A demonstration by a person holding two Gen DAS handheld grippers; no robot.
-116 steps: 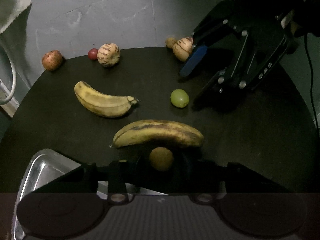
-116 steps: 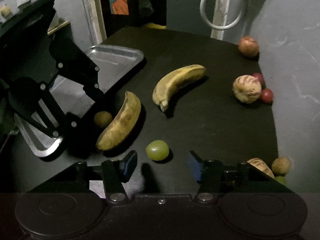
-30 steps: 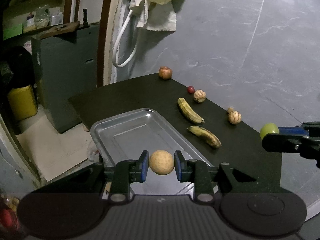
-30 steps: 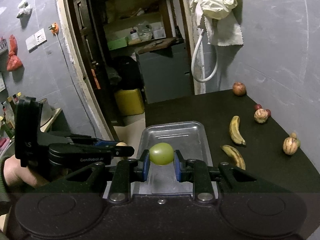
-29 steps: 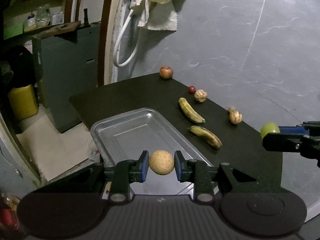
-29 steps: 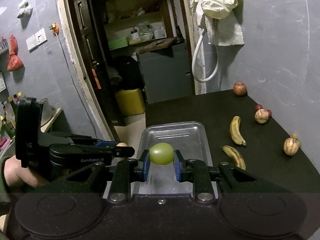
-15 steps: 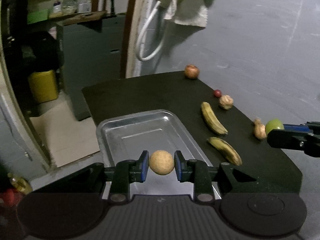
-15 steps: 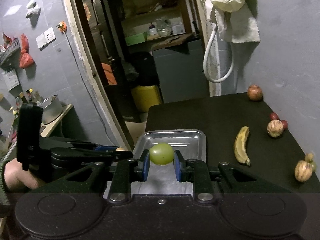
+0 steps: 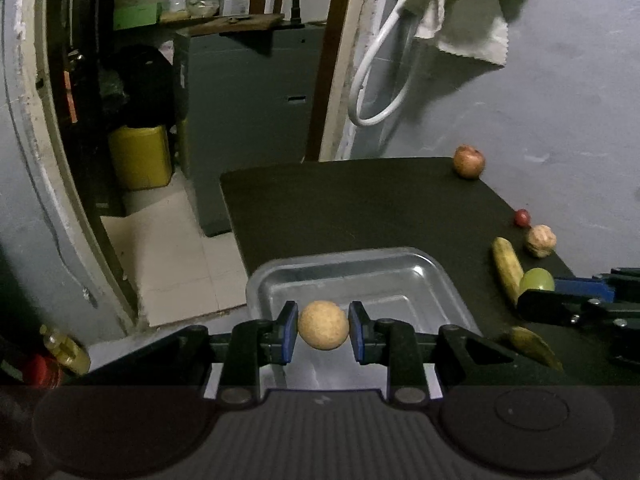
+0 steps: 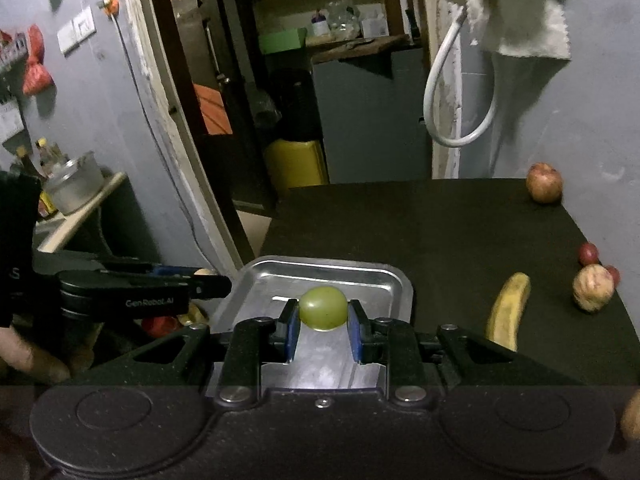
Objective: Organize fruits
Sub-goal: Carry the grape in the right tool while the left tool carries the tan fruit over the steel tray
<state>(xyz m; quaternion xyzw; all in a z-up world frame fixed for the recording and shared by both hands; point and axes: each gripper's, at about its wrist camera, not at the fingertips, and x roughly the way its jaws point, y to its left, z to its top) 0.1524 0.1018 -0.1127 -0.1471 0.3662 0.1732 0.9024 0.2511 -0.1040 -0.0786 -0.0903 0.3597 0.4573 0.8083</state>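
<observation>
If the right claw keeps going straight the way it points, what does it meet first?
Probably the metal tray: the right claw, shut on the green fruit, points over its bare floor. Height above it is unclear.

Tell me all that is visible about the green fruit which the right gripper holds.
The green fruit is small, round, smooth and pale yellow-green, with a slight shine. The right gripper is shut on it, one blue pad on each side; nothing else touches it. It is held in the air in front of the metal tray. In the left wrist view it shows at the right, near a banana.
</observation>
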